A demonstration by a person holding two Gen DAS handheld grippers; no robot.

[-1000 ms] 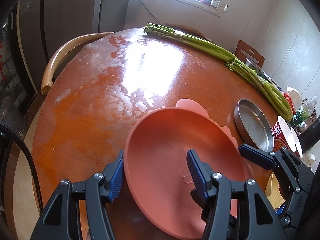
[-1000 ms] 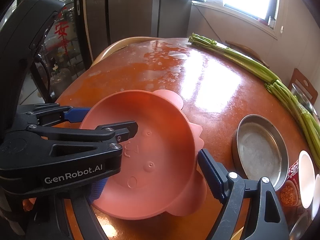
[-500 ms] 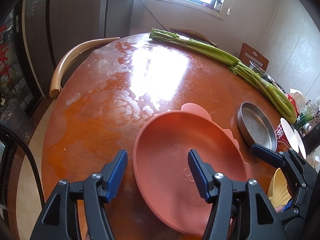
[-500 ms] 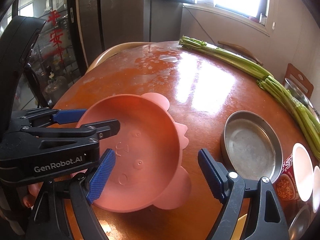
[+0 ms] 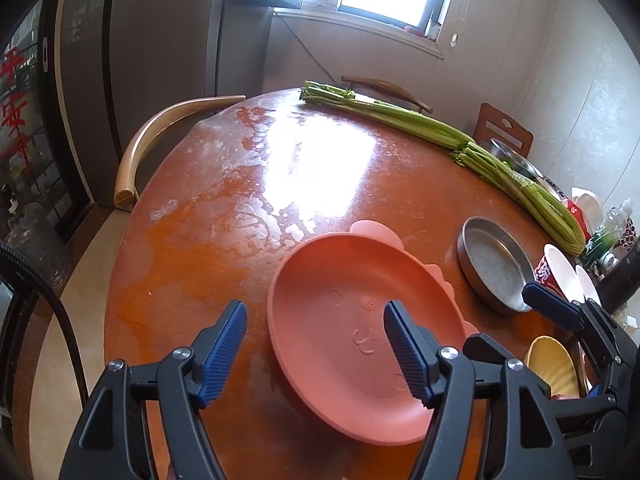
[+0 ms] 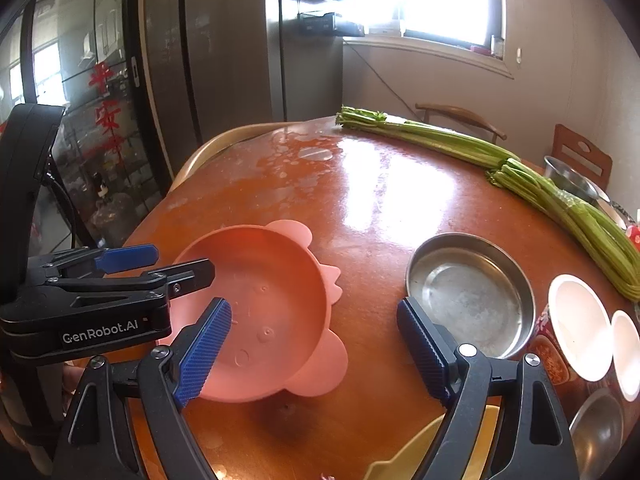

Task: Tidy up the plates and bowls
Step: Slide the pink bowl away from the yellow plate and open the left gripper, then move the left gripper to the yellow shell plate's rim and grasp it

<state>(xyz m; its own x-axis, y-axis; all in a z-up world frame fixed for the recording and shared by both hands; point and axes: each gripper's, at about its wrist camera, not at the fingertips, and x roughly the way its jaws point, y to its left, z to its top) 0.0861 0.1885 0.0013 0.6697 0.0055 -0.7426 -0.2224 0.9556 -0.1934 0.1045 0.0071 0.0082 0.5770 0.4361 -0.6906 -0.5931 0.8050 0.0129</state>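
Left wrist view: the left tool (image 5: 316,334) is spreading, its blue pads straddling the near rim of the pink plate (image 5: 352,320) without pressing it; the plate lies flat on the surface (image 5: 224,216). To finish this release well, clear both pads of the rim before lifting away. At two o'clock sits the steel pan (image 5: 494,266), with a yellow bowl (image 5: 550,364) at four o'clock.

Right wrist view: the right tool (image 6: 314,344) stands spread and empty over the gap between plate and pan. Only here do the plate's ear-shaped tabs at five o'clock show.
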